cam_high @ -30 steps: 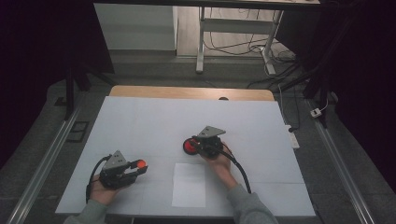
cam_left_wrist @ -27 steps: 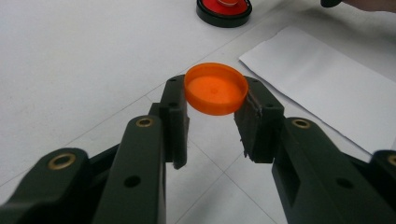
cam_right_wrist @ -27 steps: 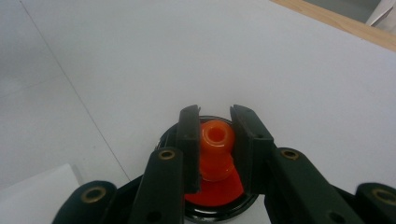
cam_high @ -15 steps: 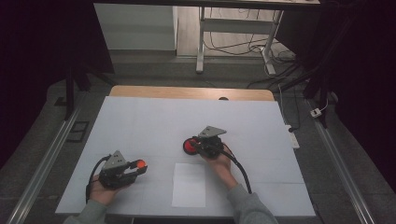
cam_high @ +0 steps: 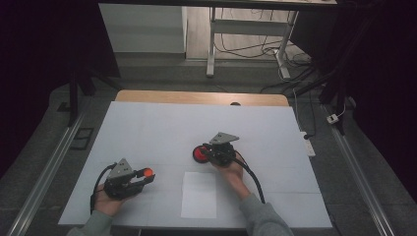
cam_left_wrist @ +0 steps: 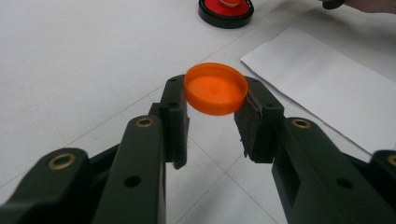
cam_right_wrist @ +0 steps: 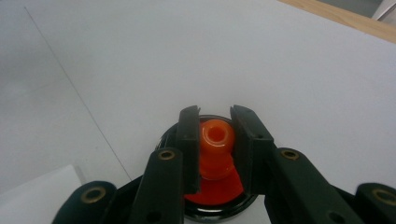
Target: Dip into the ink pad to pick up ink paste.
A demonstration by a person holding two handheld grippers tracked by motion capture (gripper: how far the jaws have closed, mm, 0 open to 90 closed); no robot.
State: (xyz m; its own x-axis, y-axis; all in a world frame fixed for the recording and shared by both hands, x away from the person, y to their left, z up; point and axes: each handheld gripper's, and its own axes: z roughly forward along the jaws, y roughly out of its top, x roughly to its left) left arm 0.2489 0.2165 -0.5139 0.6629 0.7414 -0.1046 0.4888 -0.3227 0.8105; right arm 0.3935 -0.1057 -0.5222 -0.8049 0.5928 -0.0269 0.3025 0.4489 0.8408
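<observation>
Left gripper [cam_high: 142,178]: near-left of the table, jaws closed on an orange cap [cam_left_wrist: 215,88] — cap pinched by its rim between the two pads, open side up, held off the surface.
Right gripper [cam_high: 206,152]: near the middle of the table, jaws closed around an orange spout [cam_right_wrist: 216,144] — neck of the spout between the pads, opening facing up.
Red disc [cam_high: 200,154]: round, black-rimmed, flat on the table under the spout, just left of the right hand [cam_high: 231,169].
White sheet [cam_high: 199,194]: flat on the near edge, between the two hands, apart from both grippers.
Table [cam_high: 162,128]: white cover, wooden strip along the far edge.
</observation>
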